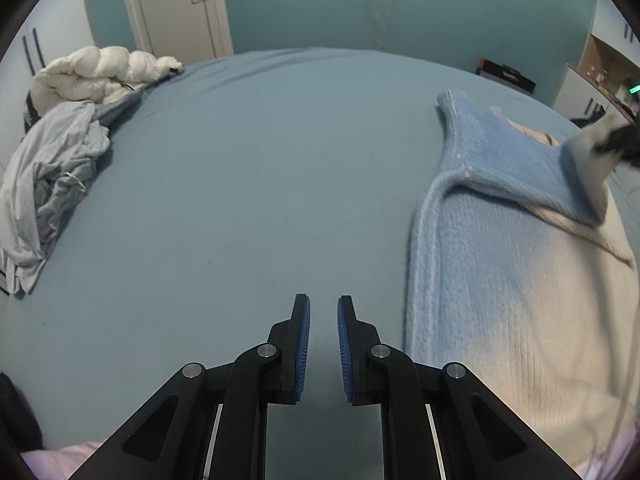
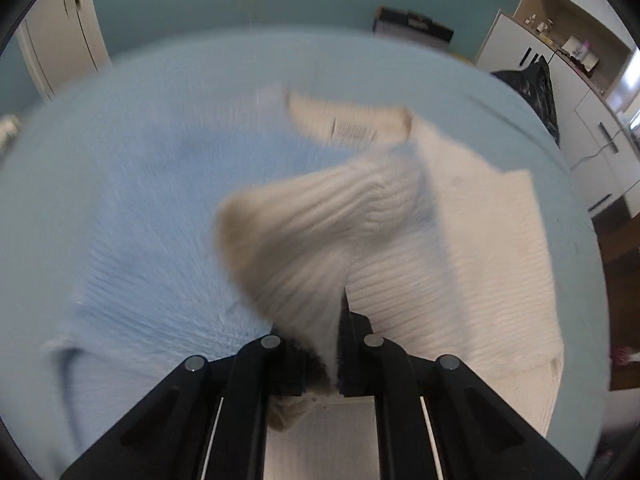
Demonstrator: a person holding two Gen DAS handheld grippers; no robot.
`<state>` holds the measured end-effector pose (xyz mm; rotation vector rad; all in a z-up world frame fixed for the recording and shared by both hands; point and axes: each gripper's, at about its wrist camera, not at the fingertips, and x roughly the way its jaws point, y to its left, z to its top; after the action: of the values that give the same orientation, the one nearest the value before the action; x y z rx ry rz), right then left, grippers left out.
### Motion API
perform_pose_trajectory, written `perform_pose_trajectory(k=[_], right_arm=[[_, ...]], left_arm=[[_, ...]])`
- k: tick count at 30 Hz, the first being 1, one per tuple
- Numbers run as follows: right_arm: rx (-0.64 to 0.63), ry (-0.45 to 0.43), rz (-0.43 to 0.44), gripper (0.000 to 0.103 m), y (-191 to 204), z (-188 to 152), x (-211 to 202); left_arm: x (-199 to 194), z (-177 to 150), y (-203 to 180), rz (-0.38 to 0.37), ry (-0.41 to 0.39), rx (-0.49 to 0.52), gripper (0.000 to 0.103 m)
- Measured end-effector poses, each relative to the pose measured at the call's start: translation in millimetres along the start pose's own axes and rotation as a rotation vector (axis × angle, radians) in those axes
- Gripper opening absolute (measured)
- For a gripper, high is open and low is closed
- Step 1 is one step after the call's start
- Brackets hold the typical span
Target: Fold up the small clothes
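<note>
A knitted sweater (image 1: 500, 280), light blue fading to cream, lies on the blue bed sheet (image 1: 260, 180) at the right of the left wrist view. Its blue sleeve (image 1: 508, 148) is folded across the body. My left gripper (image 1: 323, 308) is open and empty, low over the bare sheet just left of the sweater's edge. My right gripper (image 2: 320, 320) is shut on a cream cuff of the sweater (image 2: 320, 220) and holds it lifted over the garment; this view is motion-blurred. The right gripper shows blurred at the far right of the left wrist view (image 1: 612, 144).
A pile of grey clothes (image 1: 48, 184) and a white puffy jacket (image 1: 100, 72) lie at the bed's far left. A door (image 1: 176, 4) and teal wall stand behind. White cabinets (image 2: 560, 64) and a dark bag (image 2: 532, 84) stand to the right of the bed.
</note>
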<state>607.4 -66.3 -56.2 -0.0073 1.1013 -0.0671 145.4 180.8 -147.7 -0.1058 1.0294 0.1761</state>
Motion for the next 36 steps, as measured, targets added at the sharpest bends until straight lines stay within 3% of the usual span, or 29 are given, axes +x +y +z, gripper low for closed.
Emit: perform_pose_trajectory(k=[2, 4, 8, 10, 13, 14, 16, 18, 20, 22, 26, 29, 30, 31, 33, 36], right_arm=[[0.096, -0.057, 0.079, 0.006, -52, 15, -30], [0.193, -0.092, 0.037, 0.006, -108, 27, -42], [0.237, -0.017, -0.243, 0.007, -214, 36, -13], [0.347, 0.062, -0.396, 0.019, -264, 26, 6], [0.531, 0.035, -0.38, 0.03, -306, 4, 4], [0.537, 0.021, -0.328, 0.034, -304, -3, 7], [0.497, 0.05, -0.222, 0.052, -277, -13, 15], [0.458, 0.092, -0.06, 0.053, -253, -25, 27], [0.476, 0.14, 0.185, 0.053, -223, -31, 48], [0.541, 0.18, 0.314, 0.053, -204, -38, 69], [0.656, 0.244, 0.335, 0.053, -179, -45, 115], [0.693, 0.183, 0.307, 0.049, -174, -44, 124], [0.663, 0.159, 0.277, 0.034, -170, -42, 120], [0.605, 0.147, 0.21, 0.005, -162, -39, 115], [0.572, 0.111, 0.174, 0.005, -157, -35, 107], [0.659, -0.024, 0.246, 0.004, -167, -44, 74]], left_arm=[[-4, -2, -5, 0.029, -0.007, 0.036, 0.013], [-6, -4, -10, 0.057, -0.016, 0.07, 0.013], [-13, -8, -20, 0.05, -0.028, 0.105, 0.013], [-14, -10, -26, 0.044, -0.027, 0.121, 0.013], [-13, -14, -36, 0.068, -0.033, 0.161, 0.013], [-13, -16, -40, 0.074, -0.037, 0.174, 0.013], [-12, -17, -45, 0.073, -0.037, 0.189, 0.013], [-11, -18, -47, 0.061, -0.031, 0.192, 0.013], [-9, -19, -49, 0.053, -0.021, 0.192, 0.013], [-8, -21, -52, 0.06, -0.019, 0.199, 0.013], [-11, -28, -65, 0.069, -0.039, 0.272, 0.013], [-19, -35, -78, 0.067, -0.077, 0.335, 0.013], [-20, -36, -81, 0.067, -0.084, 0.348, 0.013], [-22, -38, -85, 0.07, -0.093, 0.365, 0.013], [-24, -41, -90, 0.079, -0.105, 0.386, 0.013], [-27, -40, -90, 0.058, -0.097, 0.364, 0.013]])
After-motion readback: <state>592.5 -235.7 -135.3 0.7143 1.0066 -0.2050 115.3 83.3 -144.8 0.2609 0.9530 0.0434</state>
